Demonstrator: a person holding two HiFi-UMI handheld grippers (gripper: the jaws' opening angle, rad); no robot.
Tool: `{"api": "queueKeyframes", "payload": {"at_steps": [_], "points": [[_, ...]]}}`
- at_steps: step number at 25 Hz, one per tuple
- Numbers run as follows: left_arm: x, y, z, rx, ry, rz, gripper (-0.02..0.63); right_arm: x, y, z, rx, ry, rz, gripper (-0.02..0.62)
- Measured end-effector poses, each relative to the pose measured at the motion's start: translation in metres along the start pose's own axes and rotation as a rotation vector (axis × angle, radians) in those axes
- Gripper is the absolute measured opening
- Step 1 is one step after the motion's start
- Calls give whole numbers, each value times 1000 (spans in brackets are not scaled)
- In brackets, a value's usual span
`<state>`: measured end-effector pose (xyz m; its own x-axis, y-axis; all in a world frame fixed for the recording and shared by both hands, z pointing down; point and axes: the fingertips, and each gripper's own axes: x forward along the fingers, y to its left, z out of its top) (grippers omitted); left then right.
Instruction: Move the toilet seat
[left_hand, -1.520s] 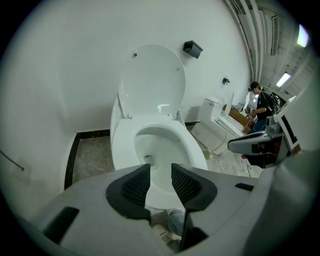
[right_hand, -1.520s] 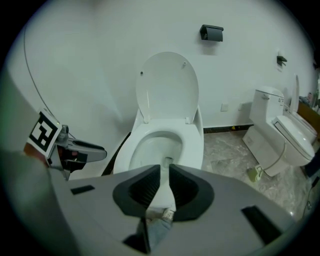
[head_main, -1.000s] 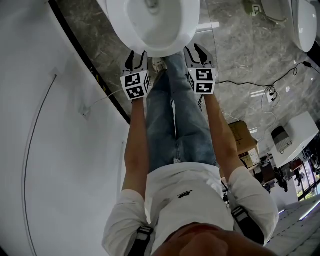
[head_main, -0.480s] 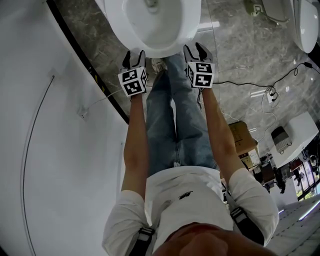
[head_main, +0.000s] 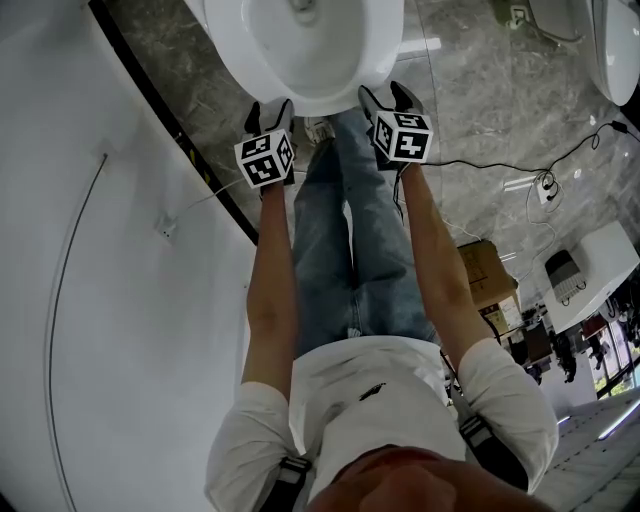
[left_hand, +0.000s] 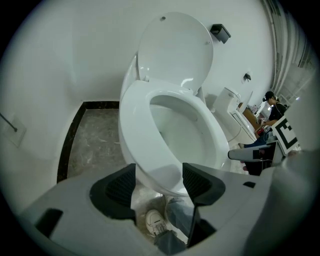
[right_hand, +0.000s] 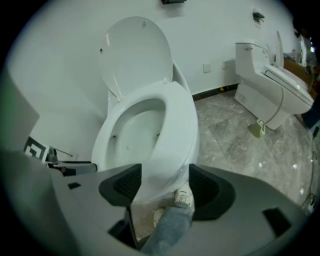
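Just ahead of both tongs: toilet (head_main: 300, 50). Far beyond tongs: lid (left_hand: 175, 47), upright. Nearest: seat (left_hand: 132, 125), down on bowl, front edge framed between each pair of jaws, no pad pressing it. Both left tongs (left_hand: 159, 176) and right tongs (right_hand: 164, 181): jaws just opened wide, holding nothing. Risks: jaws bite bowl rim with seat, so no lift; smooth seat slips from uneven two-sided grip and slams down.

— The seat (left_hand: 134, 127)?
— Glossy white plastic by the look of it, smooth, with bright highlights. The lid (left_hand: 175, 50) looks the same.
— And the floor (right_hand: 240, 135)?
— Polished grey veined stone, reflective. The jaws carry matt black ribbed pads (left_hand: 120, 187); the jeans (head_main: 345, 240) are faded blue denim.
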<state>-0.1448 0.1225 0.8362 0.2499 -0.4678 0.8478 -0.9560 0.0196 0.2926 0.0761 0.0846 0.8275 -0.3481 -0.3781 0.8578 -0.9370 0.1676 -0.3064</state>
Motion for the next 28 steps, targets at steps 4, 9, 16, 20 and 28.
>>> {"api": "queueKeyframes", "payload": {"at_steps": [4,9,16,20,28], "points": [[5,5,-3,-42,4,21,305,11,4,-5,84,27,46,282],[6,7,-5,-102,3,-5,325,20,6,-8,117,47,62,289],[12,-2,-1,-108,-5,-74,324,21,5,-7,152,55,54,290],[12,-3,0,-115,1,-43,324,16,5,-7,117,64,54,288],[3,-5,3,-103,2,-41,324,7,10,-4,89,49,63,287]]}}
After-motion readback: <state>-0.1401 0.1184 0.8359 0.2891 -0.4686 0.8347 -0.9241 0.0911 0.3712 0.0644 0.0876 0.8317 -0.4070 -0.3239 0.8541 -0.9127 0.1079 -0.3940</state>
